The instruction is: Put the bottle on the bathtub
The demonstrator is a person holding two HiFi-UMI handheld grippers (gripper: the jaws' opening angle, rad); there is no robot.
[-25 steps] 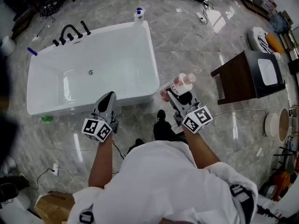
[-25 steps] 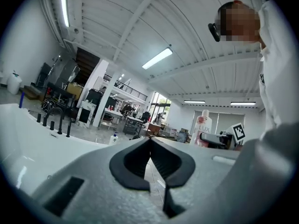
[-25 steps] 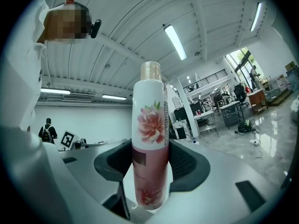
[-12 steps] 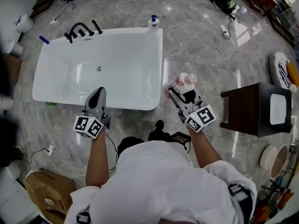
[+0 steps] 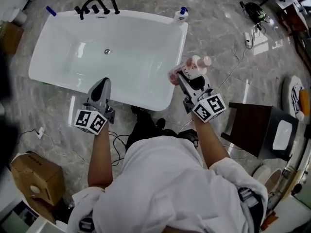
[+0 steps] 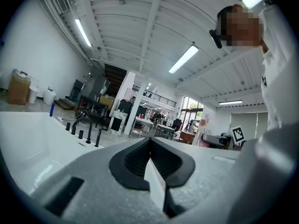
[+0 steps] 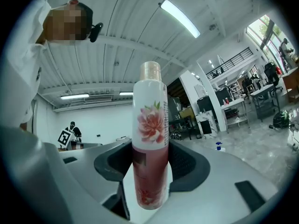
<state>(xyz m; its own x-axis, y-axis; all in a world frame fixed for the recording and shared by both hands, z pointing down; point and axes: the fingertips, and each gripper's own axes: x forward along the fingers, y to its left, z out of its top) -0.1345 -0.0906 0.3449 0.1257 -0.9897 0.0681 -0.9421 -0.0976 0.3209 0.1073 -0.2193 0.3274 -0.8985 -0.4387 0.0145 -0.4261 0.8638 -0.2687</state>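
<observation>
A pink and white bottle (image 5: 193, 70) with a flower print (image 7: 150, 125) stands upright between the jaws of my right gripper (image 5: 185, 79), which is shut on its lower half (image 7: 149, 171). In the head view the bottle hangs beside the right rim of the white bathtub (image 5: 131, 100), near its front corner. My left gripper (image 5: 100, 86) is over the tub's front rim, its jaws pressed together and holding nothing (image 6: 150, 143). The tub's white inside (image 6: 28, 139) shows at the lower left of the left gripper view.
A black faucet set (image 5: 95, 6) stands at the tub's far end, and a blue-capped pump bottle (image 5: 181, 14) on its far right corner. A dark wooden stool (image 5: 250, 130) is to my right, a cardboard box (image 5: 31, 171) at lower left, and cables (image 5: 121, 141) on the floor.
The person has stepped closer to the tub. The right gripper has carried the bottle from over the floor up to the tub's right rim. The left gripper stays shut over the front rim.
</observation>
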